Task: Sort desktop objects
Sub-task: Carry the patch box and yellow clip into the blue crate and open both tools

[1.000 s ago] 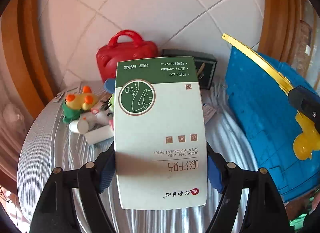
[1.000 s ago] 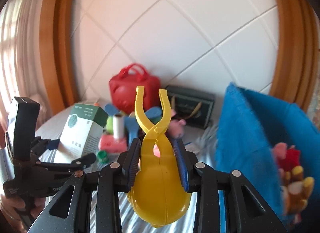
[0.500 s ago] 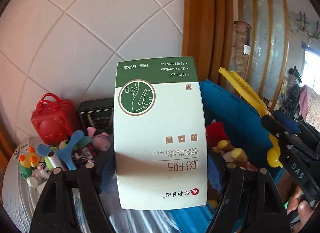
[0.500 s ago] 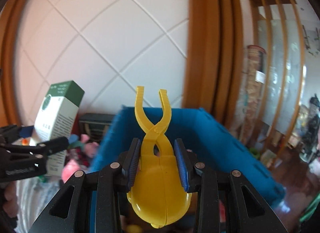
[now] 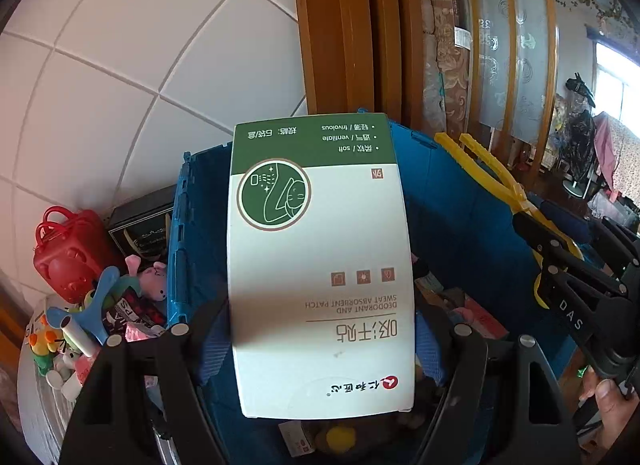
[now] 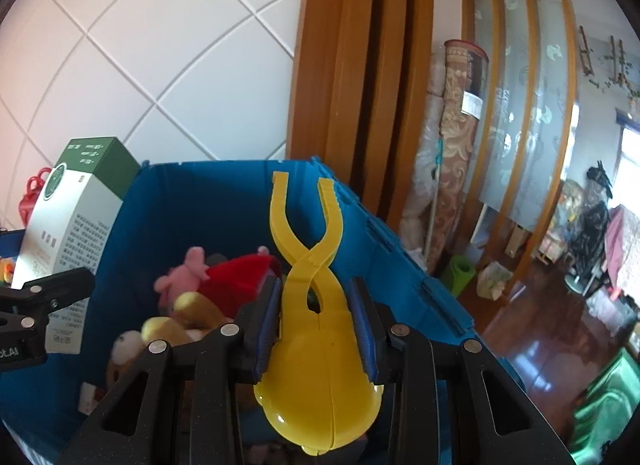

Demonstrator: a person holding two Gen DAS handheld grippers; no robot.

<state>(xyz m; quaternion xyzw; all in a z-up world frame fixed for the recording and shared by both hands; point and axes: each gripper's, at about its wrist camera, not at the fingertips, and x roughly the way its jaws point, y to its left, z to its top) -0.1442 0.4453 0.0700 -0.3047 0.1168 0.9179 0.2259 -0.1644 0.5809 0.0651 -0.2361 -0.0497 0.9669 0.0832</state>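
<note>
My left gripper (image 5: 320, 345) is shut on a green and white deodorant patch box (image 5: 320, 265) and holds it upright over the open blue crate (image 5: 472, 209). My right gripper (image 6: 318, 329) is shut on a yellow plastic clamp toy (image 6: 316, 345), above the same blue crate (image 6: 224, 193). The box (image 6: 68, 233) and the left gripper (image 6: 36, 305) show at the left of the right wrist view. The clamp toy (image 5: 492, 177) and right gripper (image 5: 572, 285) show at the right of the left wrist view. Plush toys (image 6: 200, 301) lie inside the crate.
Left of the crate on the table lie a red toy case (image 5: 68, 253), a black box (image 5: 140, 225), a pink plush (image 5: 152, 277), a blue toy (image 5: 92, 309) and small items. A tiled wall stands behind, a wooden door frame (image 6: 360, 85) to the right.
Both grippers have swung right from the table's toy pile to over the blue crate, each still holding its object. The crate's inside has come into view.
</note>
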